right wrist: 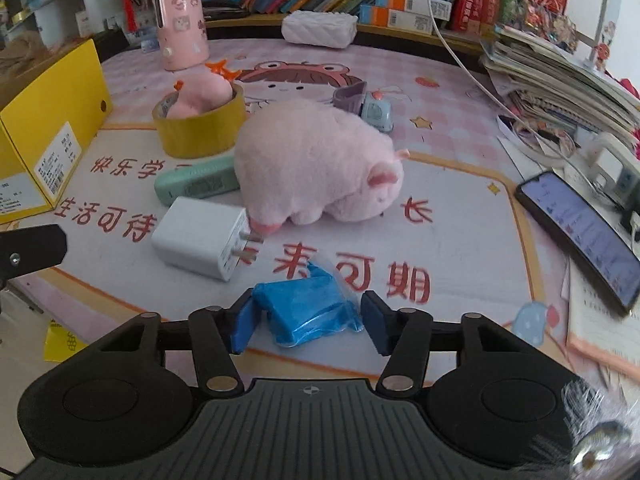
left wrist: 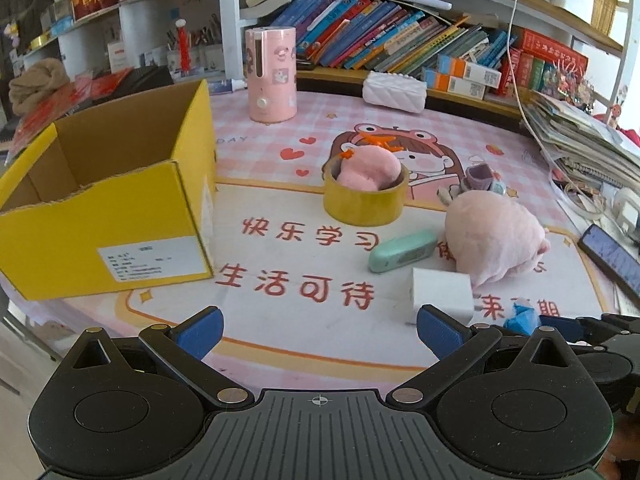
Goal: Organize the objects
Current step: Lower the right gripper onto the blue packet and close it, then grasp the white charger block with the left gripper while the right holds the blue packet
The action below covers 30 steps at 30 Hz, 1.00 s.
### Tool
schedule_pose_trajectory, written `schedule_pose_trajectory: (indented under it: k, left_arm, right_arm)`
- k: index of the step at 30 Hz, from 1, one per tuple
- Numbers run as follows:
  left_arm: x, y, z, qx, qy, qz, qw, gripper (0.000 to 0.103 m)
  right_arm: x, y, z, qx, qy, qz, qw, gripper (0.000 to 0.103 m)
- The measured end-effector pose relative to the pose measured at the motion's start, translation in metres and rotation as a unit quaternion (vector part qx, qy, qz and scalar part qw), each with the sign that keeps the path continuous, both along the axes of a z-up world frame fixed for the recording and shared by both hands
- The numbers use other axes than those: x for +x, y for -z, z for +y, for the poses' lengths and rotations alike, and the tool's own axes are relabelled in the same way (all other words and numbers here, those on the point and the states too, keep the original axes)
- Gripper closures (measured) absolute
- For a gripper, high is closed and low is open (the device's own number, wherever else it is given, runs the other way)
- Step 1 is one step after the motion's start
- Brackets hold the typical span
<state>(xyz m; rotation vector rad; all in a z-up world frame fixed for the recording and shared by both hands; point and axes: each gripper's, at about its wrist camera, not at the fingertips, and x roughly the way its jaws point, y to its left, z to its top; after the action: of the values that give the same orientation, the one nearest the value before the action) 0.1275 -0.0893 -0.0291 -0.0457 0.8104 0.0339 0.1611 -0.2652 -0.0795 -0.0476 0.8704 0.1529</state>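
Observation:
A yellow cardboard box (left wrist: 108, 208) stands open at the left. A yellow tape roll (left wrist: 364, 200) holds a small pink toy (left wrist: 370, 170). A pink plush pig (right wrist: 316, 168), a green case (right wrist: 196, 186) and a white charger (right wrist: 204, 238) lie mid-table. My right gripper (right wrist: 308, 322) has its jaws around a blue plastic-wrapped packet (right wrist: 308, 308), both pads close against its sides; it rests on the mat. My left gripper (left wrist: 320, 330) is open and empty, low over the mat's near edge, with the charger (left wrist: 442, 294) just beyond its right finger.
A pink cylinder container (left wrist: 272, 74) and white pouch (left wrist: 394, 90) stand at the back before a bookshelf. A small toy car (right wrist: 374, 110) sits behind the pig. A phone (right wrist: 580, 236) and a stack of papers (right wrist: 560, 80) lie at the right.

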Motion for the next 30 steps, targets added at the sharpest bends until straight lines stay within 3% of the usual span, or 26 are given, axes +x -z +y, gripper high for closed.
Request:
schedule_pose_trajectory:
  k: [3, 12, 19, 25, 30]
  left_arm:
    - [0.007, 0.001, -0.009, -0.002, 0.004, 0.001, 1.0, 0.0]
    - [0.032, 0.011, -0.04, -0.006, 0.032, 0.012, 0.9994, 0.002]
    - [0.044, 0.025, -0.062, 0.004, 0.054, 0.022, 0.9983, 0.017]
    - [0.054, 0.033, -0.071, 0.007, 0.065, 0.029, 0.9974, 0.032]
    - [0.061, 0.038, -0.084, 0.015, 0.086, 0.035, 0.9956, 0.033]
  right_arm:
    - [0.002, -0.007, -0.007, 0.006, -0.008, -0.016, 1.0, 0.066]
    - [0.003, -0.036, -0.048, 0.031, 0.019, -0.071, 0.997, 0.069]
    - [-0.007, -0.06, -0.067, 0.038, 0.014, -0.125, 0.991, 0.069]
    - [-0.006, -0.059, -0.072, 0.043, 0.0, -0.125, 0.991, 0.069]
    - [-0.002, -0.056, -0.075, 0.049, -0.001, -0.118, 0.992, 0.069]
